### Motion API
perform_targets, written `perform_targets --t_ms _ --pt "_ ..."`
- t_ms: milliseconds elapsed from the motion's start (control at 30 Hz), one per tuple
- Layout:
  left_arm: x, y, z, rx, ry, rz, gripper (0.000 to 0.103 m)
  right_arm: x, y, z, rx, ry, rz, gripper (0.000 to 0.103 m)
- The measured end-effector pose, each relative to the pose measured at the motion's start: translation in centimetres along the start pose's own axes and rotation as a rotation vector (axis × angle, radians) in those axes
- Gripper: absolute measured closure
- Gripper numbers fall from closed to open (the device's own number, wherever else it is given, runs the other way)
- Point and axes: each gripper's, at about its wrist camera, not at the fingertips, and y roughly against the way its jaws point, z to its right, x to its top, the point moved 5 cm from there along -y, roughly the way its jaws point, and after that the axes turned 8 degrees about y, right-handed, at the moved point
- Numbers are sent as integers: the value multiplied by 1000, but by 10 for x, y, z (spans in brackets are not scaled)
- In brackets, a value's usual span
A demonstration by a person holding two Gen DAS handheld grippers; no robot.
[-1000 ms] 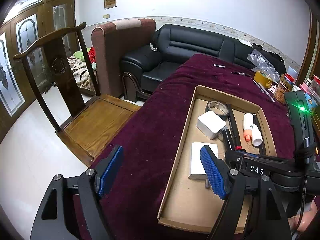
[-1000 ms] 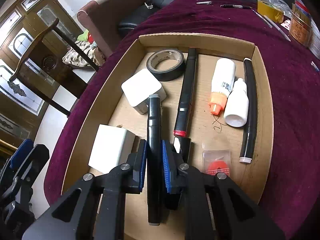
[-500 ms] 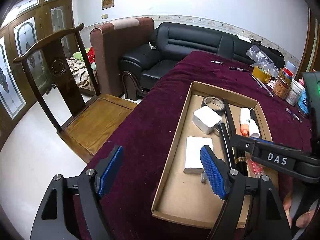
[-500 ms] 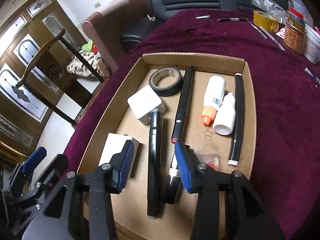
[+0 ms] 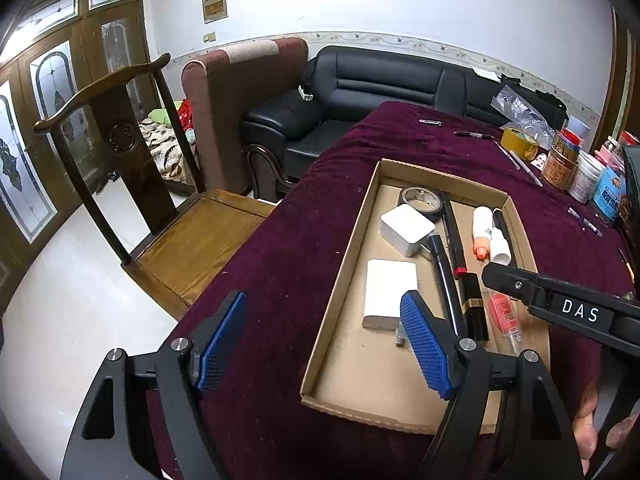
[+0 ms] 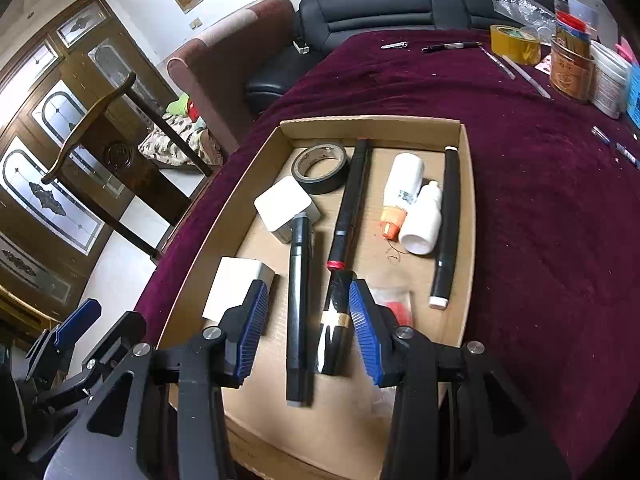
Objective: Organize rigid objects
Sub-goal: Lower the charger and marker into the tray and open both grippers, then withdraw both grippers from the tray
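right wrist view — both grippers' fingers spread, empty; cardboard tray (image 6: 260, 152) holds two white blocks (image 6: 282, 204), two bottles (image 6: 404, 184).

Three black markers (image 6: 299, 300), two white boxes (image 6: 282, 204), two white bottles (image 6: 404, 184), one tape roll (image 6: 320, 168), one cardboard tray (image 6: 372, 124).

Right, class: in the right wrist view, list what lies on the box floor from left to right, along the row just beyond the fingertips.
White block → black marker → black tube with gold band → clear packet with red inside → long black marker with white tip.
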Motion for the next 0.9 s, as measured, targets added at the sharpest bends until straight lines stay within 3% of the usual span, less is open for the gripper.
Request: perform_targets --t_ms 400,667,900 --pt "-12 18 20 -3 -54 9 29 -21 27 26 -15 -35 35 62" --pt "-29 39 55 -65 -119 19 29 -53 52 83 -52 -135 53 62" --pt "-54 50 110 -131 -240 -7 29 -78 96 153 -136 -227 110 62"
